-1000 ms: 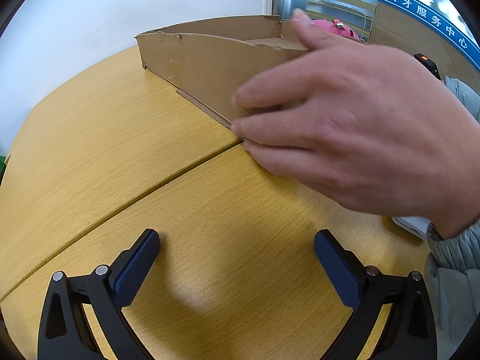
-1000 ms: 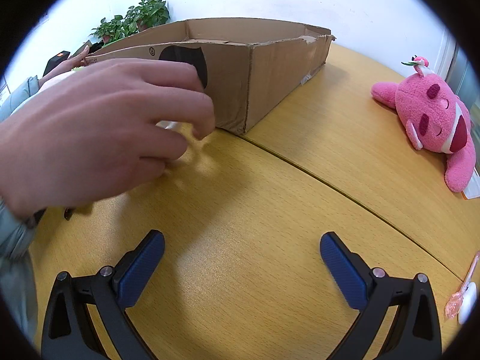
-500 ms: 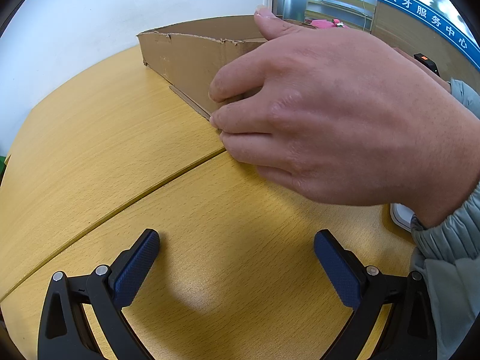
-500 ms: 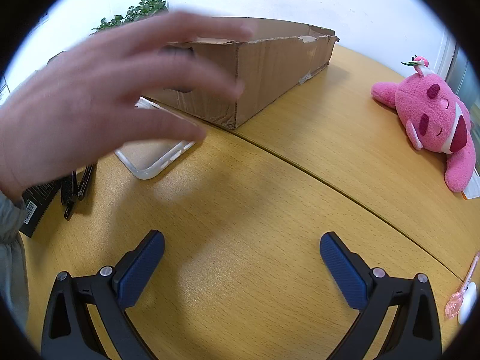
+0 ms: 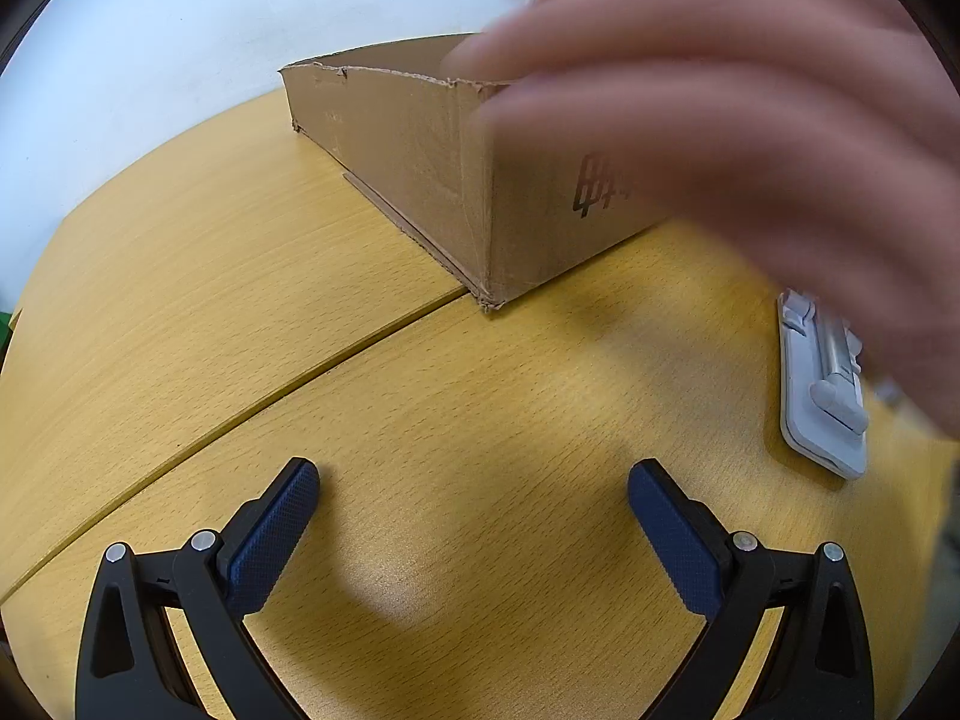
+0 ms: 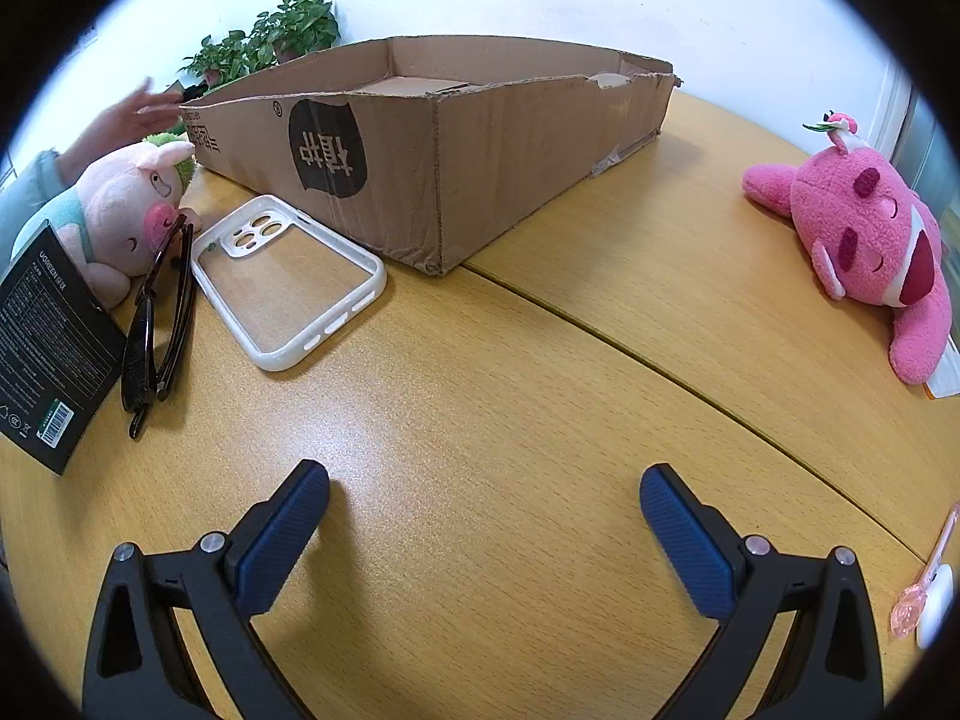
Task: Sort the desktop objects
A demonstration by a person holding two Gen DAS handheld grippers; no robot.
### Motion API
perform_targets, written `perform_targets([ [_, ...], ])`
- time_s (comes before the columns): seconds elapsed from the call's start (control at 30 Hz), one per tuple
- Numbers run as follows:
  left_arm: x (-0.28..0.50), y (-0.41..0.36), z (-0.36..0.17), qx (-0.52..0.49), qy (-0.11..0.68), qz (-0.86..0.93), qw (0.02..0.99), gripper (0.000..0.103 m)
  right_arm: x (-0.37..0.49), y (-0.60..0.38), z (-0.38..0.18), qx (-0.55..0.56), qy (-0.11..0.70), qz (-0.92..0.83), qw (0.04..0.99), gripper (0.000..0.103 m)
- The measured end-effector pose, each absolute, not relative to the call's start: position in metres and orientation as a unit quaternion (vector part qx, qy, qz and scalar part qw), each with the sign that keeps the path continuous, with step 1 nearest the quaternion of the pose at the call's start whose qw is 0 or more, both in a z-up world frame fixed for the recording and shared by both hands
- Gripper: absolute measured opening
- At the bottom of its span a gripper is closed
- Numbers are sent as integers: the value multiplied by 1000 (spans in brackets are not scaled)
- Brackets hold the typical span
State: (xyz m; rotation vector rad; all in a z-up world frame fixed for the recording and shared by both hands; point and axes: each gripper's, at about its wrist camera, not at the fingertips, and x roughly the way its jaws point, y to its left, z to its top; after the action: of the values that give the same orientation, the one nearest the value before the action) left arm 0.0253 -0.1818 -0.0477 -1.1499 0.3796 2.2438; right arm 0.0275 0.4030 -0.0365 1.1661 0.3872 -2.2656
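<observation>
Blurred hand (image 5: 750, 138) — over cardboard box (image 5: 420, 162)

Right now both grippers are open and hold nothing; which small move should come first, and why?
Probably wait, then ease the right gripper left toward the phone case. It lies flat and nearest beside the cardboard box, while a bare hand blurs across the left gripper view.

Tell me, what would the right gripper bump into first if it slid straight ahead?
Probably the cardboard box: its near corner sits right ahead of the open right gripper, with only bare table between. Depth is hard to judge.
</observation>
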Motion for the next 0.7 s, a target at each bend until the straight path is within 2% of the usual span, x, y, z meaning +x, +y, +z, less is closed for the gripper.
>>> perform_targets([
  [0.7,25,-183,-50,-431,143,842,292,103,28,404,-37,434,144,-844,279,103],
])
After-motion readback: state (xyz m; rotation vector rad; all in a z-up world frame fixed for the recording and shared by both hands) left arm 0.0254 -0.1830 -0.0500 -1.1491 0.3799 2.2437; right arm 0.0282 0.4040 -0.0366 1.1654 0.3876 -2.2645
